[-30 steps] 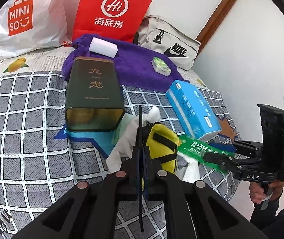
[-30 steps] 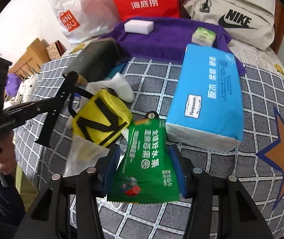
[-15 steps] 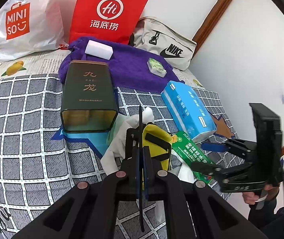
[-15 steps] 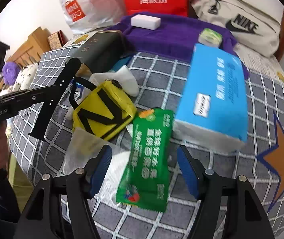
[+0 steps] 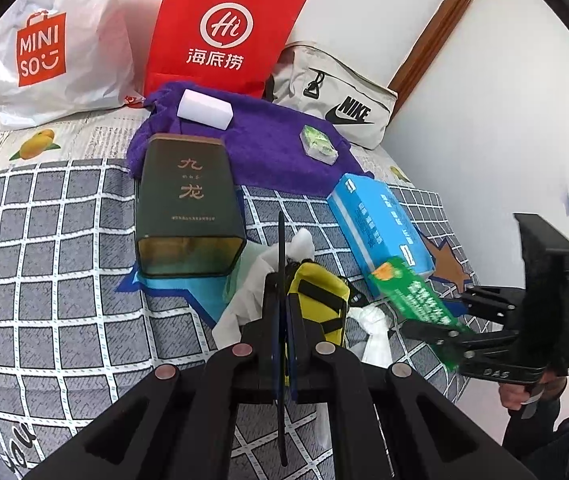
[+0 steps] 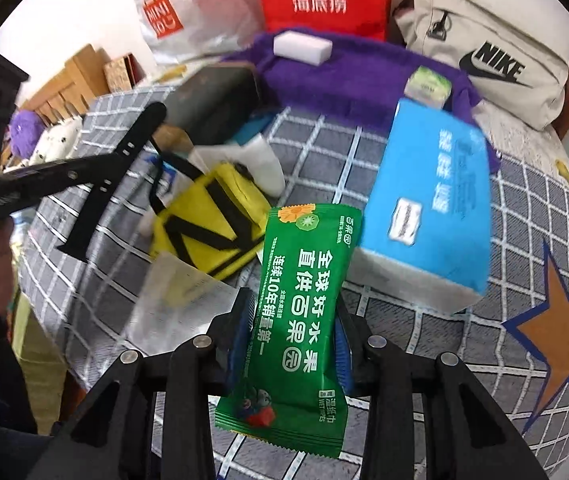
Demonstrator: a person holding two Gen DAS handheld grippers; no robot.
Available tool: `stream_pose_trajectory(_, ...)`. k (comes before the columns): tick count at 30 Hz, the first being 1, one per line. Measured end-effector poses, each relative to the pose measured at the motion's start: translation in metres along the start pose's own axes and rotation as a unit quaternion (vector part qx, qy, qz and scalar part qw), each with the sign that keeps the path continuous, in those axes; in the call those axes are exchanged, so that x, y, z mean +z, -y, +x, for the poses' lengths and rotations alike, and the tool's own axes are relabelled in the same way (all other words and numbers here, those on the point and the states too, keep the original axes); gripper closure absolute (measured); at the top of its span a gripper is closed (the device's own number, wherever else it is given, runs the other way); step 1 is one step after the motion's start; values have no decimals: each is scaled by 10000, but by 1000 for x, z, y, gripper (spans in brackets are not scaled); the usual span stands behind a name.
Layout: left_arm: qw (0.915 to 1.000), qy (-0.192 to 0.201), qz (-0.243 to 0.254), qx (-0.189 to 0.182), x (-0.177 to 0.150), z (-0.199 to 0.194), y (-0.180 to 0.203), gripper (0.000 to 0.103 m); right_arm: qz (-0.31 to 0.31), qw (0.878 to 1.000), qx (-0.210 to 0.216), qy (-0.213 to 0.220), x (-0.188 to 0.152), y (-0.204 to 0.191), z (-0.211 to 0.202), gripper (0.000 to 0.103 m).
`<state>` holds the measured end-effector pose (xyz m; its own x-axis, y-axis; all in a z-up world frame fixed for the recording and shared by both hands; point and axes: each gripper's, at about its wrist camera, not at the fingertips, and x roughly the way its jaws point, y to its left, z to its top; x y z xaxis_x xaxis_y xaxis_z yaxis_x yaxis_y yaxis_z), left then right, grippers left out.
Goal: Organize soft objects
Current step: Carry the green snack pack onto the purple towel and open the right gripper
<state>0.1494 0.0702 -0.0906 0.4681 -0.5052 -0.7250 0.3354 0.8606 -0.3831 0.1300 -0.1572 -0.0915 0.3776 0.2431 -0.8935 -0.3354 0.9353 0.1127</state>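
A green wet-wipes pack (image 6: 304, 300) hangs between the blue pads of my right gripper (image 6: 294, 320). Its jaws are closing, the pads press on the pack's sides, and the pack is lifted off the checked bedspread. The left wrist view shows the pack (image 5: 416, 296) tilted in that gripper (image 5: 436, 320) at the right. My left gripper (image 5: 282, 308) is shut with nothing in it, hovering just over a yellow pouch with black straps (image 5: 320, 300). A blue tissue pack (image 6: 428, 196) lies right of the pouch (image 6: 208, 232).
A dark green tin (image 5: 188, 208) lies on its side beside crumpled white tissue (image 5: 244, 300). Behind it, a purple towel (image 5: 268, 140) carries a white sponge (image 5: 204, 110) and a small green packet (image 5: 318, 146). A white shopping bag (image 5: 56, 60), a red bag (image 5: 224, 32) and a beige waist bag (image 5: 336, 96) line the wall.
Half a second ago the right jaws stood wide with the green pack lying on the bedspread; now they grip it and it is raised. The left gripper has stayed shut above the pouch.
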Motion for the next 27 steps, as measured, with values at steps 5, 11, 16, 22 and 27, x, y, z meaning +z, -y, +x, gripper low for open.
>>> stream_pose_trajectory(5, 10000, 87, 21, -31, 11, -7, 4, 99, 158, 9996, 112, 207, 11, 9, -20, 66)
stream_pose_trajectory(11, 9999, 139, 76, 47, 31, -8, 12, 99, 271, 9984, 51, 503, 33, 22, -36, 66)
stream_pose_trajectory(16, 9998, 148, 116, 117, 48, -5, 15, 99, 391, 9969, 2, 680, 51, 39, -43, 66)
stream_pose_trajectory(22, 9997, 154, 138, 139, 70, 3, 12, 99, 499, 9955, -23, 800, 74, 57, -39, 66)
stream_pose_trajectory(27, 9996, 149, 58, 236, 92, 13, 5, 99, 619, 9944, -5, 858, 96, 74, -28, 66)
